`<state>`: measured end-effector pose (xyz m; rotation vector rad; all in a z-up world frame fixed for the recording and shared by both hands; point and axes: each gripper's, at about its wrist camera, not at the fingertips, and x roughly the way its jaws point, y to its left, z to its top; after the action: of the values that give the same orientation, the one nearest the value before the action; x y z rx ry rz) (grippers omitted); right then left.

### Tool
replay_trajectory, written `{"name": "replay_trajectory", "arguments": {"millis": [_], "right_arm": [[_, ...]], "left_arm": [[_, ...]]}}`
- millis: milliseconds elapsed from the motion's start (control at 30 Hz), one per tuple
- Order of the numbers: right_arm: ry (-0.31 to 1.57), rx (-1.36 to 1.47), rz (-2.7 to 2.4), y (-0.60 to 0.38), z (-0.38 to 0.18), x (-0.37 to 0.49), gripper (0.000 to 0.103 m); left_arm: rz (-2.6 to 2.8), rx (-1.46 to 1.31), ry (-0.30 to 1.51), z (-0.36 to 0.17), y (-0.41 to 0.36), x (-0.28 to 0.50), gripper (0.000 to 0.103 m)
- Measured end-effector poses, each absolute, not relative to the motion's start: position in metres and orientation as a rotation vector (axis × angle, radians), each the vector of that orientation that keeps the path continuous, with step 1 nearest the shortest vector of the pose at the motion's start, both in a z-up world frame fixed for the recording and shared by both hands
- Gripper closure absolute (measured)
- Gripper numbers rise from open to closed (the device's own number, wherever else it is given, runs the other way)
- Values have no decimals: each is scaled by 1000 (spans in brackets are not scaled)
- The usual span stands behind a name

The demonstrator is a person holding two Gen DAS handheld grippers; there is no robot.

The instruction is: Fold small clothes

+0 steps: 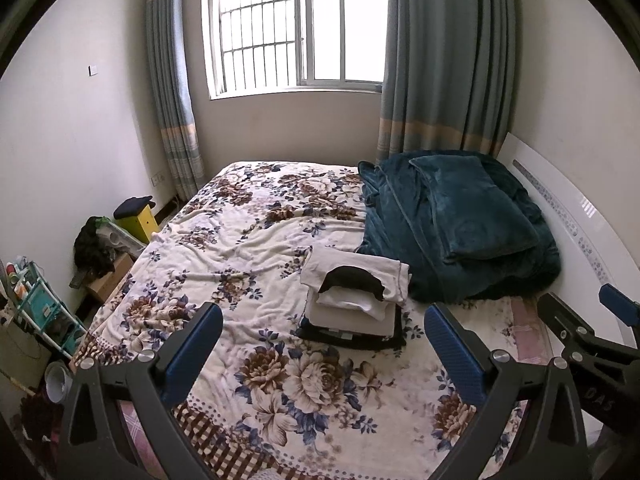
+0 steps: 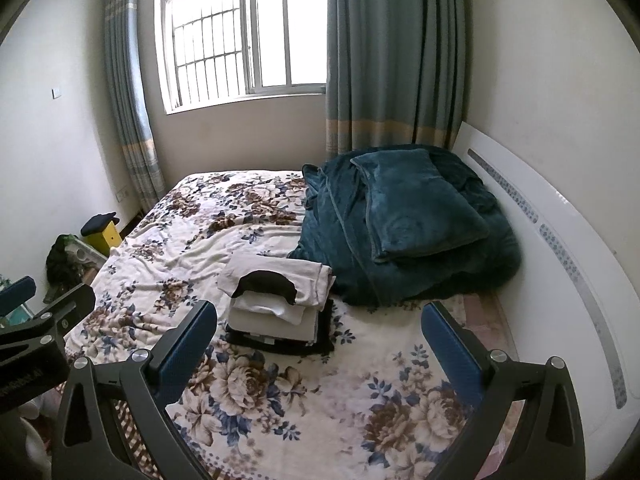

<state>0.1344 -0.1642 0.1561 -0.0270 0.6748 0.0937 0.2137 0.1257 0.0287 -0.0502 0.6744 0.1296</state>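
Observation:
A stack of folded small clothes (image 1: 354,296) lies on the floral bedspread (image 1: 248,240). Its top piece is white with a black collar, and a black garment is at the bottom. The stack also shows in the right wrist view (image 2: 280,300). My left gripper (image 1: 324,344) is open and empty, held above the bed in front of the stack. My right gripper (image 2: 320,340) is open and empty too, beside the left one, its tip showing at the right edge of the left wrist view (image 1: 616,308). The left gripper's tip shows at the left edge of the right wrist view (image 2: 20,292).
A teal blanket and pillow (image 1: 460,224) are heaped by the white headboard (image 1: 580,220), right behind the stack. A yellow stool (image 1: 138,216), boxes and a teal rack (image 1: 44,312) crowd the floor left of the bed. A window and curtains are on the far wall.

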Motion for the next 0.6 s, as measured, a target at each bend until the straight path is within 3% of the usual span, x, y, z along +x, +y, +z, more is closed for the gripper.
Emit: {"name": "replay_trajectory", "arguments": {"millis": [600], "right_arm": [[667, -27, 95, -163, 158, 137, 0]], "left_arm": [[133, -57, 672, 31, 131, 212, 0]]}}
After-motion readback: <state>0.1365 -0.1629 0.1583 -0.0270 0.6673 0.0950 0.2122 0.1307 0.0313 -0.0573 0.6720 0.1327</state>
